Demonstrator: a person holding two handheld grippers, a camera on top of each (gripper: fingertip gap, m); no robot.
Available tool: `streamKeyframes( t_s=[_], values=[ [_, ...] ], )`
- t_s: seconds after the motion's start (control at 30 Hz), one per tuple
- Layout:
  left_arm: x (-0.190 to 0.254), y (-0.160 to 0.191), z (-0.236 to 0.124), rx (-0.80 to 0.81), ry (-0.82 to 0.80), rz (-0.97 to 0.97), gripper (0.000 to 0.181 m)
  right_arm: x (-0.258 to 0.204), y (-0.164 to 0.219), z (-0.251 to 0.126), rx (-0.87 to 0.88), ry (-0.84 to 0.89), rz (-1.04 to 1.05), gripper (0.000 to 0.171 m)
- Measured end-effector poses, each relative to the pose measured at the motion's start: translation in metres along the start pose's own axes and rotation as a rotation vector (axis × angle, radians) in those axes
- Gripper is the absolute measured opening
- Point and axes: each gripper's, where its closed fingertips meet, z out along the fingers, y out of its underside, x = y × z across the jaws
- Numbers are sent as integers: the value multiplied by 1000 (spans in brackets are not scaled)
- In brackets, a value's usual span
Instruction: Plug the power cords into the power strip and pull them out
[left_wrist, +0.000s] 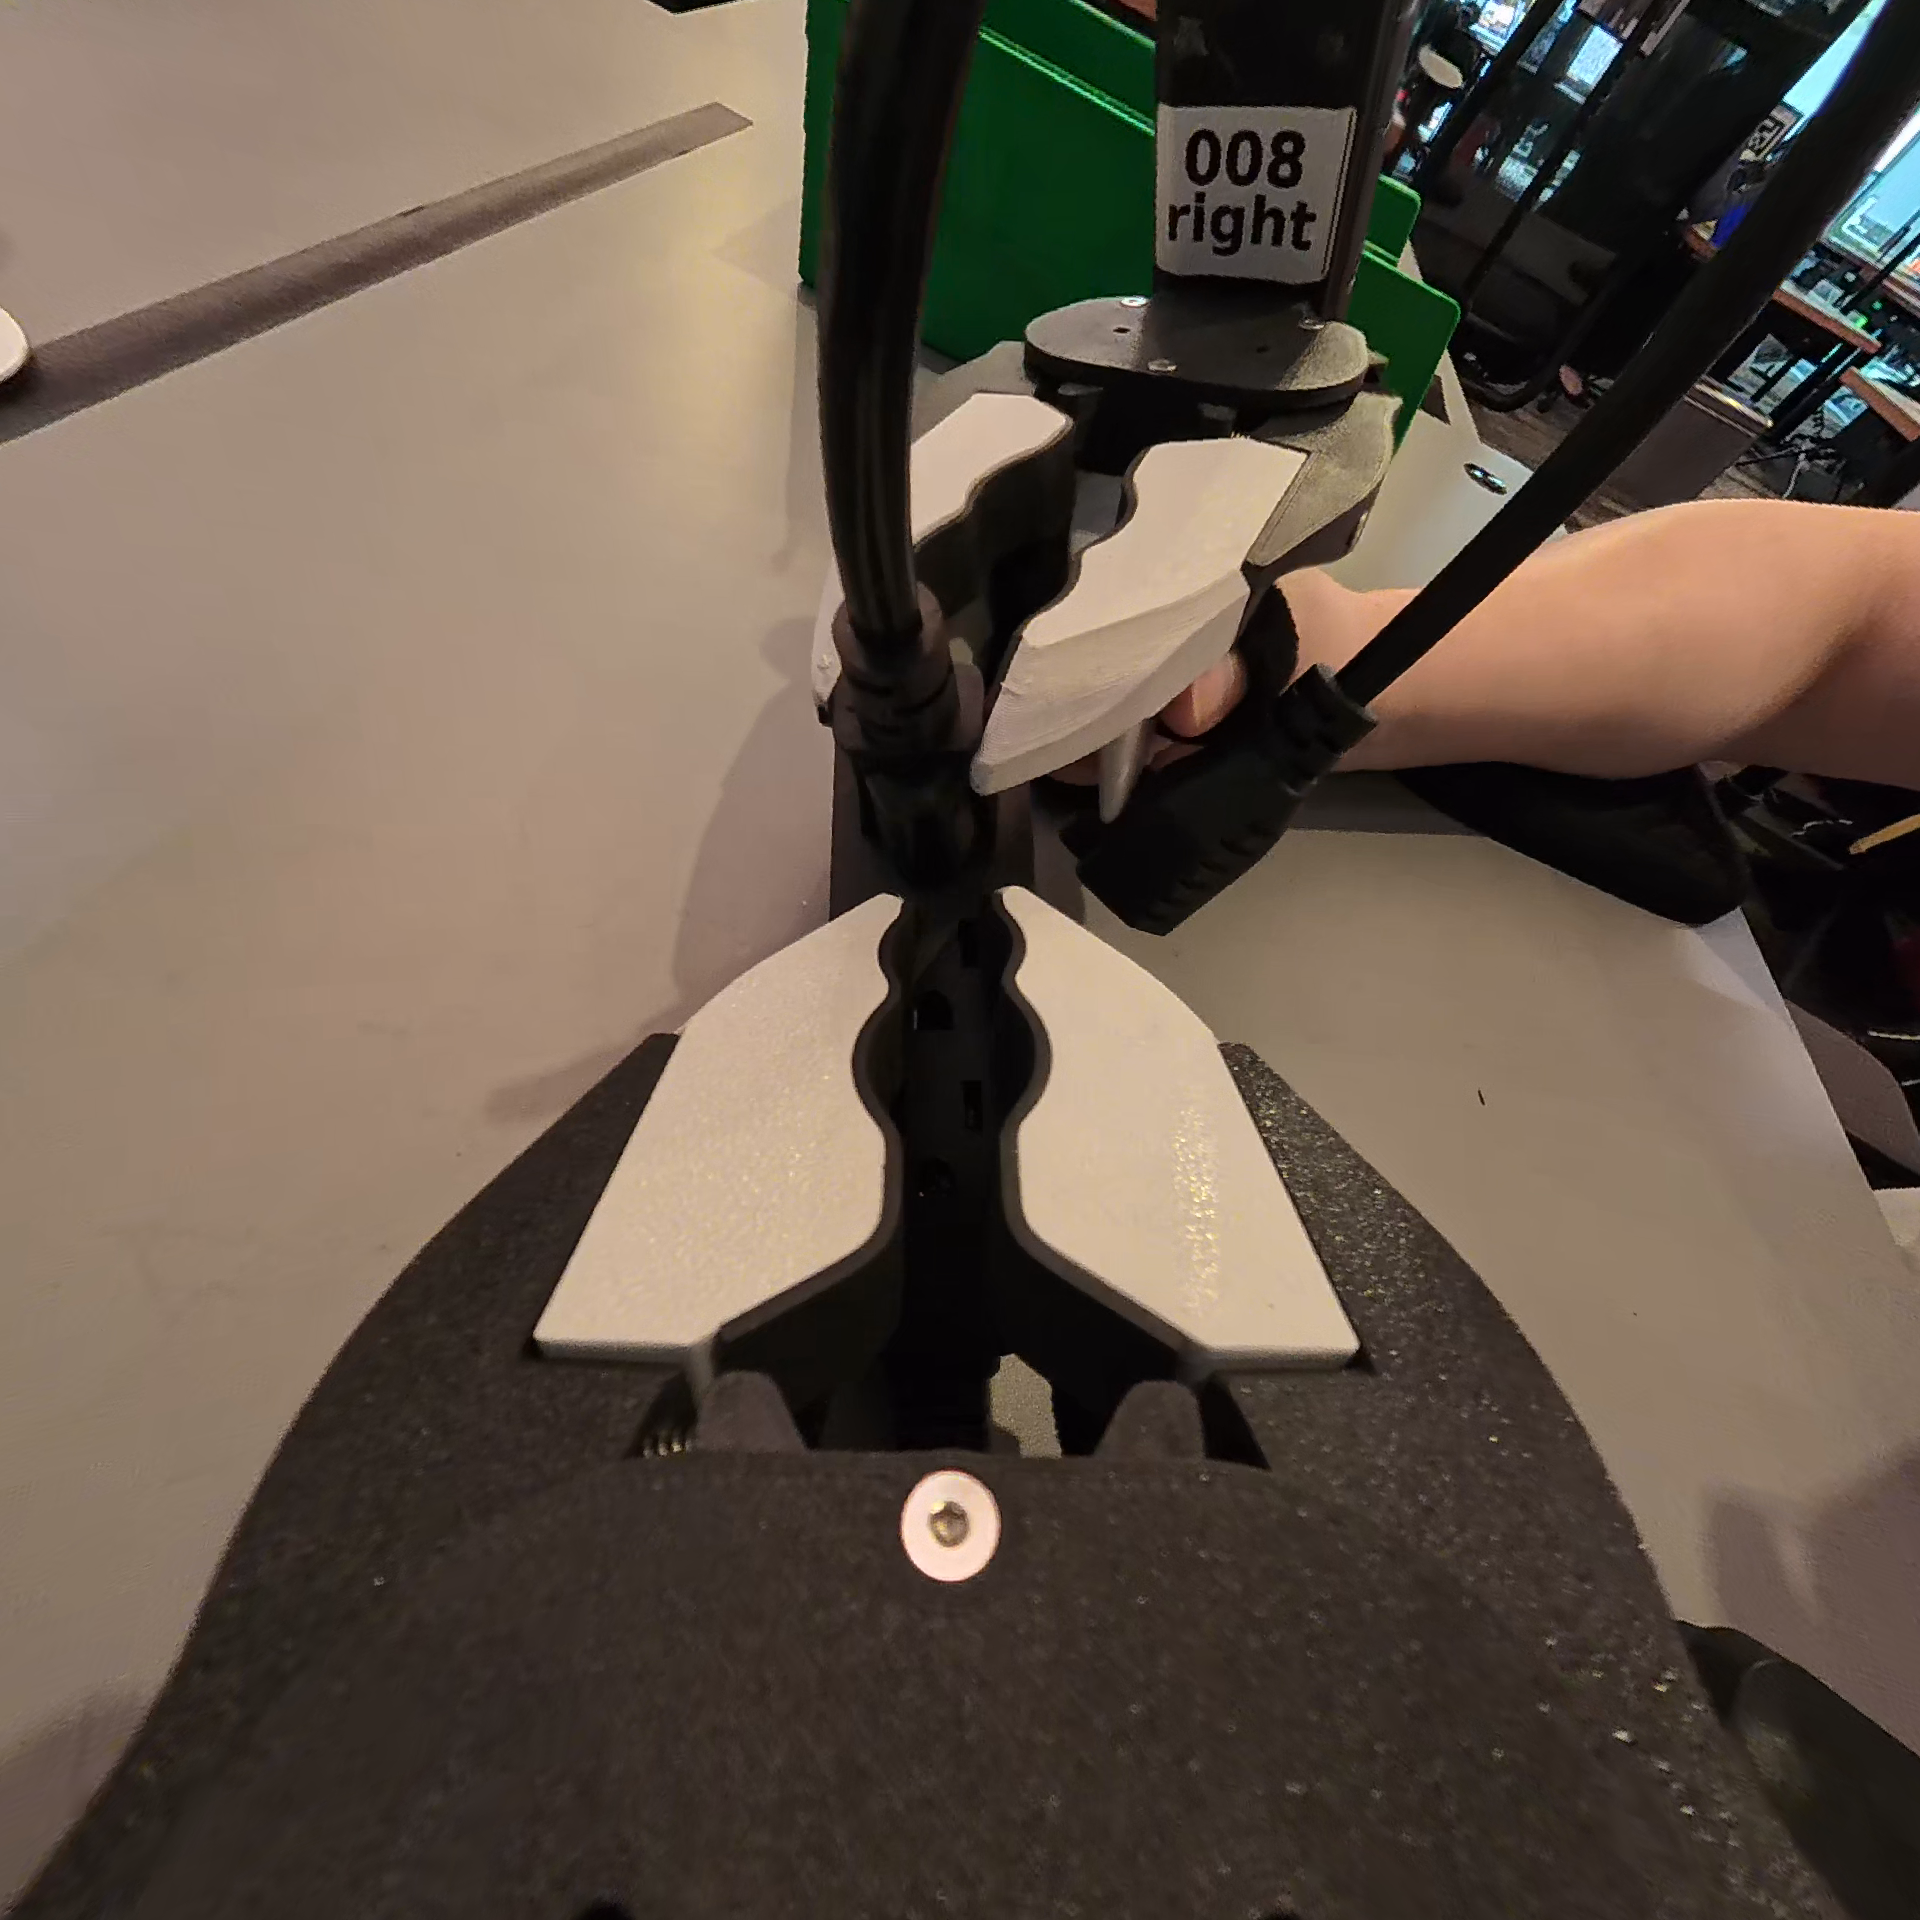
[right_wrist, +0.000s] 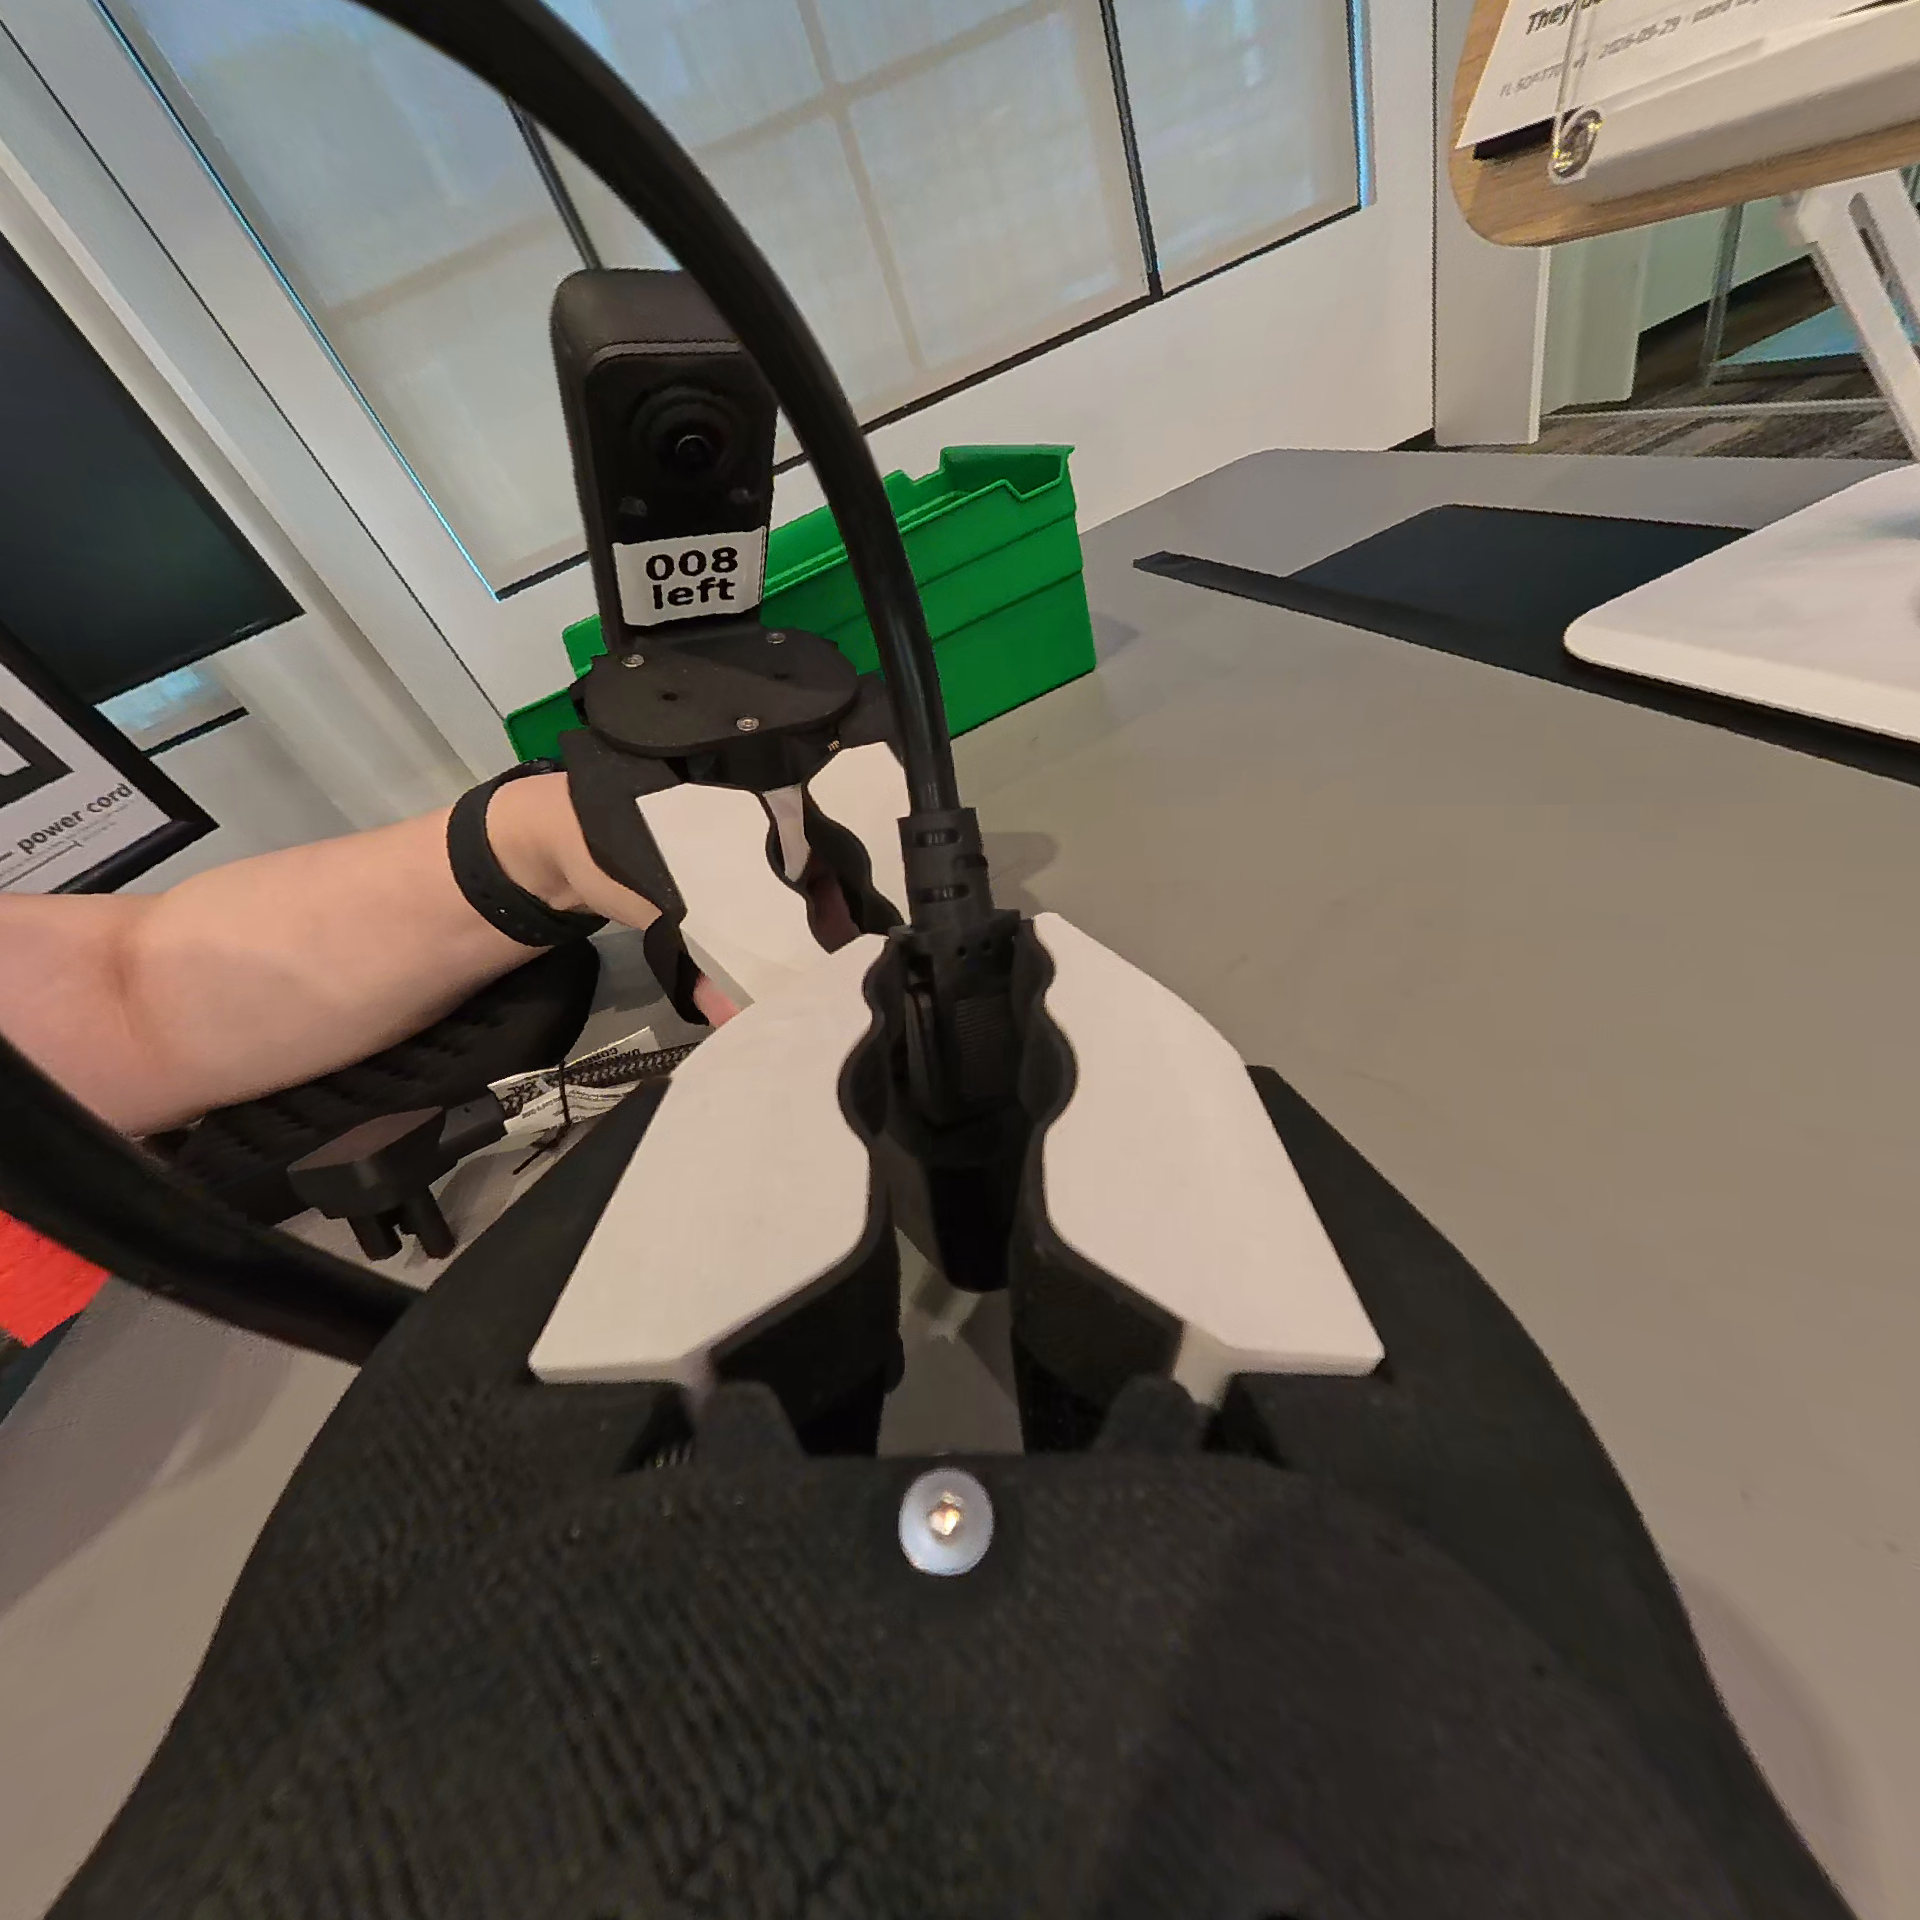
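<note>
My left gripper (left_wrist: 945, 904) is shut on a black power strip (left_wrist: 951, 1049); its outlet slots show between the white fingers. My right gripper (right_wrist: 961, 930) is shut on a black plug (right_wrist: 961, 1023) whose thick black cord (right_wrist: 831, 436) arcs up and back. In the left wrist view the right gripper (left_wrist: 909, 738) holds that plug (left_wrist: 914, 790) upright against the strip's far end; I cannot tell how deep the plug sits. The left gripper (right_wrist: 800, 925) shows just left of the plug in the right wrist view, where the strip is hidden.
A green bin (right_wrist: 997, 582) stands at the back of the grey table (right_wrist: 1351, 935). A second black plug (right_wrist: 374, 1195) with a braided cable and paper tag lies at the left. A white flat object (right_wrist: 1766, 644) and a dark mat (right_wrist: 1507, 561) are at the right. Less than 4 cm separates the two grippers' tips.
</note>
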Motion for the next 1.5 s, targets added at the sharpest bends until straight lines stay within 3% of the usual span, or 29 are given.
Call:
streamKeyframes(
  t_s=[0.53,0.6,0.63,0.77,0.93,1.03,1.13,1.2,1.23,1.33,1.43,1.5],
  values=[
    [-3,-2,0,10,-9,-19,12,3,-2,2,17,32,-6,16],
    [-9,-4,-1,-1,-81,17,12,7,-1,5,-2,46,2,19],
    [-8,-6,-1,-7,-125,50,0,9,-2,6,-12,74,-27,20],
    [-20,2,5,-120,-371,250,0,23,8,4,-144,266,-218,19],
    [-21,0,4,-94,-352,137,4,34,18,-3,-233,313,-269,26],
    [-22,2,-2,-111,-288,18,24,37,16,-9,-239,296,-270,31],
    [-26,14,-5,-197,-304,44,27,23,6,-15,-227,178,-299,30],
    [-25,17,-3,-220,-307,54,28,36,2,-29,-292,251,-326,31],
    [-25,17,-2,-229,-316,63,27,52,-6,-40,-296,369,-348,31],
    [-33,19,-8,-282,-406,136,24,69,-68,-85,-43,713,-384,29],
    [-39,17,-11,-278,-463,116,29,19,-128,-109,242,773,-513,26],
    [-39,14,-11,-249,-451,63,32,-25,-137,-101,277,721,-605,25]
  ],
)
